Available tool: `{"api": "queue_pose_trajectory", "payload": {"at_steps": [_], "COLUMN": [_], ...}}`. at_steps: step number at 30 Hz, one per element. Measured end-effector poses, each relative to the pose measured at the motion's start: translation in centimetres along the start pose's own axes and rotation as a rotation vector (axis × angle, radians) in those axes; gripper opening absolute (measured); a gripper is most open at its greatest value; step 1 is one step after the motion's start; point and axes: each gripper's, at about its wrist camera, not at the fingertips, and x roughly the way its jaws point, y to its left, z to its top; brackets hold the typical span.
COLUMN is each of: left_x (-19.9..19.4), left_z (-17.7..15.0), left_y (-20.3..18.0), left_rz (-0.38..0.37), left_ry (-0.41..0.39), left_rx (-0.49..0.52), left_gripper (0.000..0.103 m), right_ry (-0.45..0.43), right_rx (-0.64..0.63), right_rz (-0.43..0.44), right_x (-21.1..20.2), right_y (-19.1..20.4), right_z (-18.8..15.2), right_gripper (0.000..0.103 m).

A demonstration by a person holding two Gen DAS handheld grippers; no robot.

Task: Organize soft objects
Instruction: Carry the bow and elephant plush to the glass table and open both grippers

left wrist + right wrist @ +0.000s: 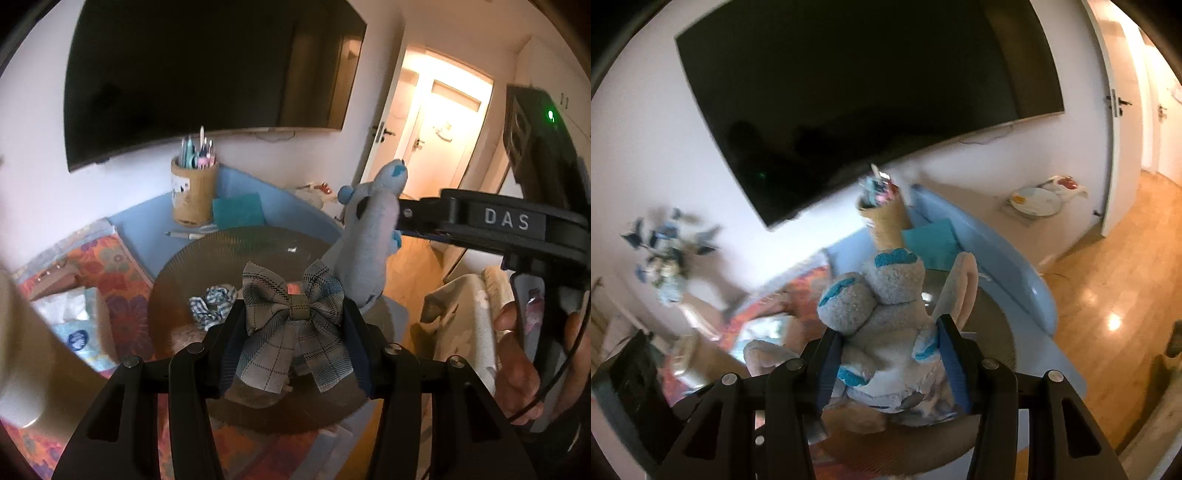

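Observation:
My left gripper (293, 325) is shut on a grey-blue plaid fabric bow (293, 310) and holds it above a round brown glass plate (207, 254). A blue-white striped scrunchie (212, 302) lies on the plate. My right gripper (886, 354) is shut on a grey plush toy with blue paws (882, 306). In the left wrist view the right gripper (400, 218) holds that plush (369, 236) upright over the plate's right edge. Another beige plush (764, 358) lies below.
A light blue table (147, 229) holds a cork pen cup (194, 192), a teal cloth (236, 210) and a pen (184, 234). A floral cloth (110, 266) and tissue box (81, 328) lie left. A TV (207, 74) hangs on the wall. An open door (436, 136) is right.

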Motion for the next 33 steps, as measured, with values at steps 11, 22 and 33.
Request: {"api": "queue_pose_trajectory", "payload": {"at_steps": [11, 22, 33], "left_x": [2.7, 1.1, -4.7], "left_z": [-1.1, -3.3, -5.4], "left_y": [1.3, -0.1, 0.4], "left_rz": [0.077, 0.042, 0.044], "left_ry": [0.044, 0.055, 0.02], "left_rx": [-0.025, 0.025, 0.049], "left_gripper": [0.075, 0.094, 0.094], "right_ry": [0.104, 0.047, -0.028], "right_rx": [-0.014, 0.009, 0.013], "right_rz": [-0.066, -0.016, -0.044], "right_x": [5.1, 4.4, 0.5], "right_y": [-0.7, -0.8, 0.7], "right_z": [0.2, 0.2, 0.3], "right_gripper": [0.056, 0.072, 0.079]}}
